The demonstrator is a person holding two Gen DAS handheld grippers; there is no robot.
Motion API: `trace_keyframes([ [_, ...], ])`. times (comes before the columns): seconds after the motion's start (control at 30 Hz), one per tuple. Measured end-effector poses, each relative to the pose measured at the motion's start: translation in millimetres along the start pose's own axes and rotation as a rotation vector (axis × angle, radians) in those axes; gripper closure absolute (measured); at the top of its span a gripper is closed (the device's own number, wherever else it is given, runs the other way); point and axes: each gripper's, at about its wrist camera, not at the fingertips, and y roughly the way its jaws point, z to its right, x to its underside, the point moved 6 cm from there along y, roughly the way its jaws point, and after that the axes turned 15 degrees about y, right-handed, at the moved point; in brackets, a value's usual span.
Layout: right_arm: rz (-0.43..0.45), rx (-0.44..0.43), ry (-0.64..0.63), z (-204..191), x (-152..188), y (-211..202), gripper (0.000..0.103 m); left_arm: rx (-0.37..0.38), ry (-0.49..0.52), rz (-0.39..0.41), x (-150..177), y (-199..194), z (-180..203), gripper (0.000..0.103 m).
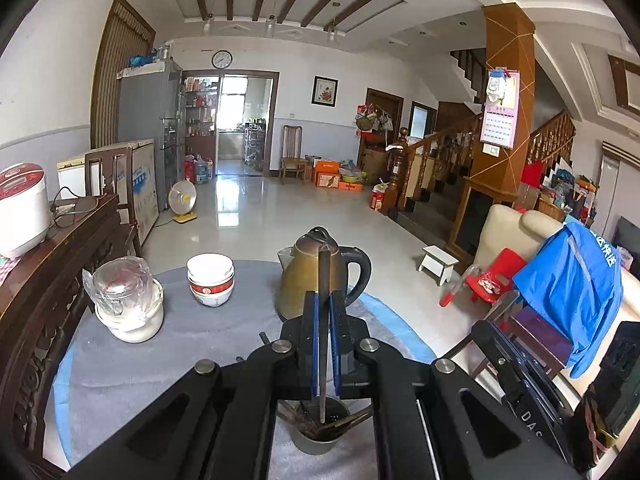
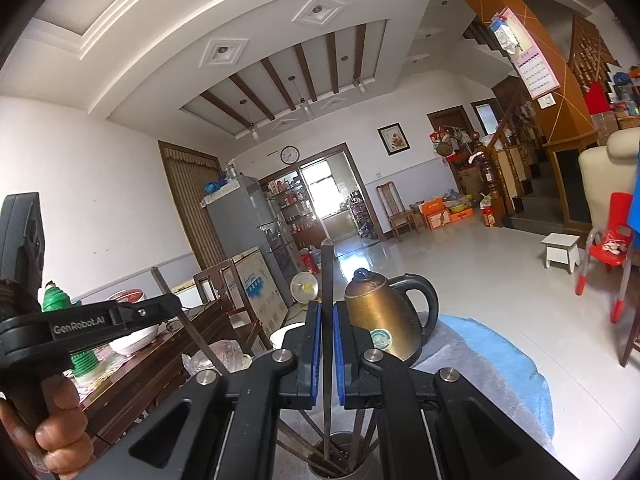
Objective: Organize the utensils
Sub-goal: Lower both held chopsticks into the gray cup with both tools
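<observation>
left claw [image 1: 325,300] clamped on chopstick [image 1: 324,272], tilted down | right claw [image 2: 327,312] clamped on chopstick [image 2: 327,280], near level

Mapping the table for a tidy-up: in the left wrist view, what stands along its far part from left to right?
Plastic-wrapped glass jar on a white container → stacked white bowls → brass-coloured electric kettle.

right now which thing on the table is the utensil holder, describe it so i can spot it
Find the round table with the grey cloth and the brass-coloured kettle. At the near edge, below the grippers, stands a small metal cup. Unlike the stacked white bowls and the jar, it holds dark chopsticks.
</observation>
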Motion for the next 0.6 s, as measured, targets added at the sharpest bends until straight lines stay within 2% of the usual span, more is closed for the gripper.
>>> trace_keyframes([
  [0.6,-0.005,0.008,-0.002,10.8,-0.7,-7.8,0.096,-0.027,0.030,-0.028,7.4,18.8,15.4,0.097],
])
